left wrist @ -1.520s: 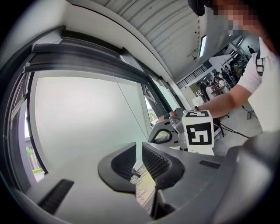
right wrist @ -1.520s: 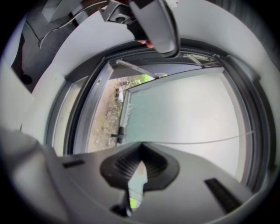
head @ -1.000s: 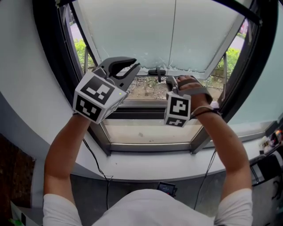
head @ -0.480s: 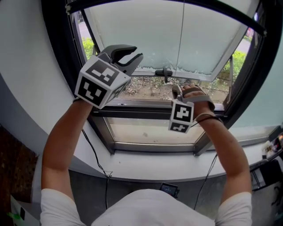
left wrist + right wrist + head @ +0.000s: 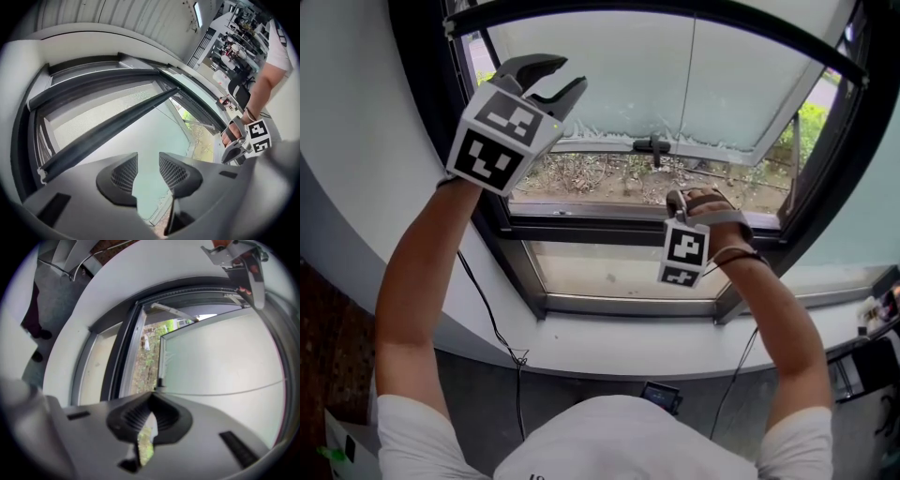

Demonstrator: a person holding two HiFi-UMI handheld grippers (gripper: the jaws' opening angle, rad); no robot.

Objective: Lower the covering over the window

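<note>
The blind's dark bottom bar (image 5: 675,21) (image 5: 108,129) runs across the top of the window. A thin pull cord (image 5: 692,94) (image 5: 225,393) hangs down over the frosted pane (image 5: 628,84) to my right gripper (image 5: 675,197) (image 5: 149,401), which is shut on the cord below the sash. My left gripper (image 5: 572,73) (image 5: 147,161) is raised at the upper left, close under the bar. Its jaws have just been opening and stand open, with nothing between them.
The frosted sash is tilted outward, with a dark handle (image 5: 652,145) on its lower edge and plants beyond. A white sill (image 5: 619,347) curves below. A black cable (image 5: 492,323) hangs at the left, and desk clutter (image 5: 881,300) sits at the far right.
My left gripper rose up and to the left, and its jaws parted. My right gripper sank, still shut on the cord. The blind's bar stands lower in the view.
</note>
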